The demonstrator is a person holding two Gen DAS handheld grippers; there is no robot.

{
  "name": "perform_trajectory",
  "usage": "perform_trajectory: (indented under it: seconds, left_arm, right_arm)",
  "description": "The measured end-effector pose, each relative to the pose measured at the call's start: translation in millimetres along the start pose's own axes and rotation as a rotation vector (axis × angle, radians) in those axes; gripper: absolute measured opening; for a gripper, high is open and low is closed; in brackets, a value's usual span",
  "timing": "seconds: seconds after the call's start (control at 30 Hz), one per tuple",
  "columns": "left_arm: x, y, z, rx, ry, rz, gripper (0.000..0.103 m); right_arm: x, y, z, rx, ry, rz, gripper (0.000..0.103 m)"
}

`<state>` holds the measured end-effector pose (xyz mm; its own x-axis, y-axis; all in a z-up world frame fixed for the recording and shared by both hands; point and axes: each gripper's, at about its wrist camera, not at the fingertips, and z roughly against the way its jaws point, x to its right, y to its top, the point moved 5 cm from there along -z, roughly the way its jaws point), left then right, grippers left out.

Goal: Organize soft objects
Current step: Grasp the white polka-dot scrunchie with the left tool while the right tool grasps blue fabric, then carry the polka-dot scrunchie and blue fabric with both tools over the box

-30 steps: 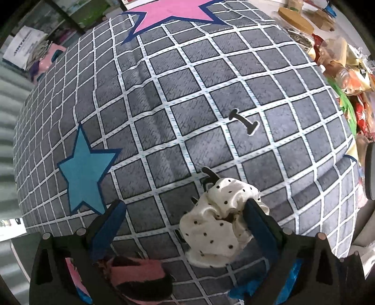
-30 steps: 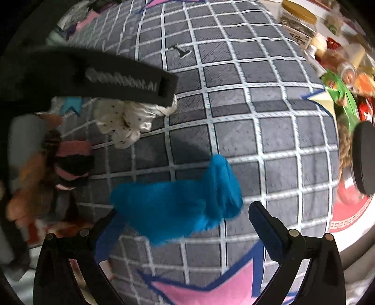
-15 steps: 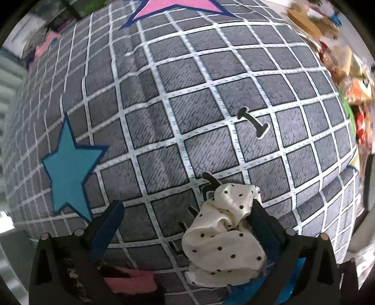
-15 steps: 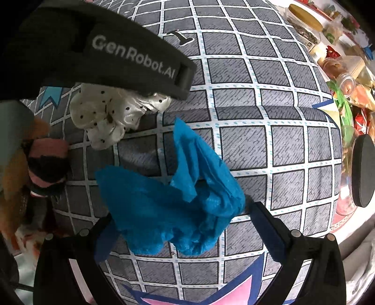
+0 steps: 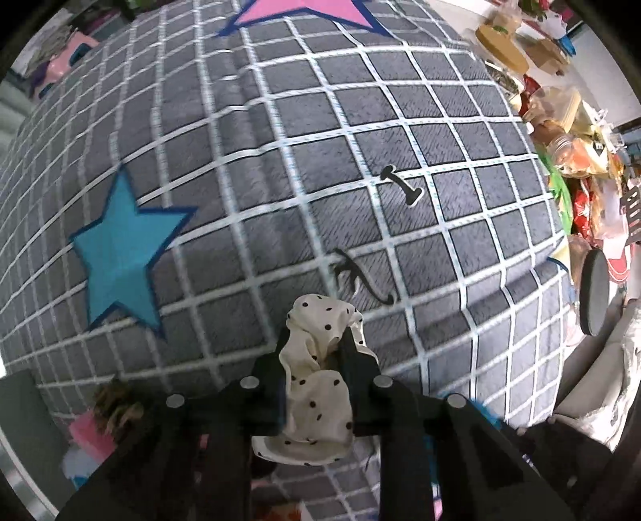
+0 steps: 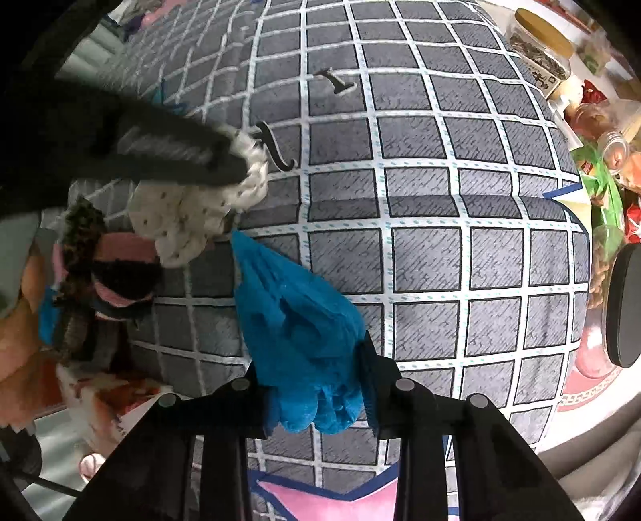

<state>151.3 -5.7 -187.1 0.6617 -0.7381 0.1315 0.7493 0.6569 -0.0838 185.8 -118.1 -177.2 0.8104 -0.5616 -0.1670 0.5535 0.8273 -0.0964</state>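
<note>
My left gripper (image 5: pixel 316 344) is shut on a cream scrunchie with black dots (image 5: pixel 316 384), held just above the grey checked cloth (image 5: pixel 280 160). The scrunchie also shows in the right wrist view (image 6: pixel 192 212), under the left gripper's black body. My right gripper (image 6: pixel 312 360) is shut on a crumpled blue cloth (image 6: pixel 296 320), which rises from between its jaws over the checked cloth (image 6: pixel 440 240). A pink and black soft item (image 6: pixel 120 276) lies at the left beside a leopard-print piece (image 6: pixel 78 228).
Jars, snack packets and a black round lid (image 5: pixel 595 292) crowd the right side beyond the cloth's edge. Printed stars, blue (image 5: pixel 120 248) and pink (image 5: pixel 304 10), mark the cloth. A pink item (image 5: pixel 86 433) lies at the lower left edge.
Both grippers have closed: the left one on the dotted scrunchie, the right one on the blue cloth, which now stands bunched between its jaws. Both items sit a little higher.
</note>
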Motion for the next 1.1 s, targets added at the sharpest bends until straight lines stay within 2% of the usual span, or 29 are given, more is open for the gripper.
perform_trajectory:
  seconds: [0.27,0.5,0.6,0.9,1.1]
  left_arm:
    - [-19.4,-49.9,64.2,0.068,-0.021,0.022,0.023]
    - [-38.3,-98.1,102.9,0.111,-0.03,0.01,0.023]
    - [-38.4,-104.6,99.8,0.118,-0.033,0.011,0.023]
    - [-48.1,-155.7,119.2,0.143,-0.053,-0.012,0.023]
    - [-60.2,-179.3,146.2,0.206,-0.074,-0.001,0.023]
  right_arm:
    - [14.8,2.2,36.4,0.049,0.05,-0.048,0.034]
    - [4.3,-28.9,52.3,0.063,0.073,-0.069,0.034]
    - [-11.2,-38.8,57.7,0.068,0.074,-0.07,0.034]
    - [-53.9,-70.5,74.5,0.081,0.102,-0.076,0.034]
    - [-85.7,-82.3,85.8,0.097,0.112,-0.065,0.034]
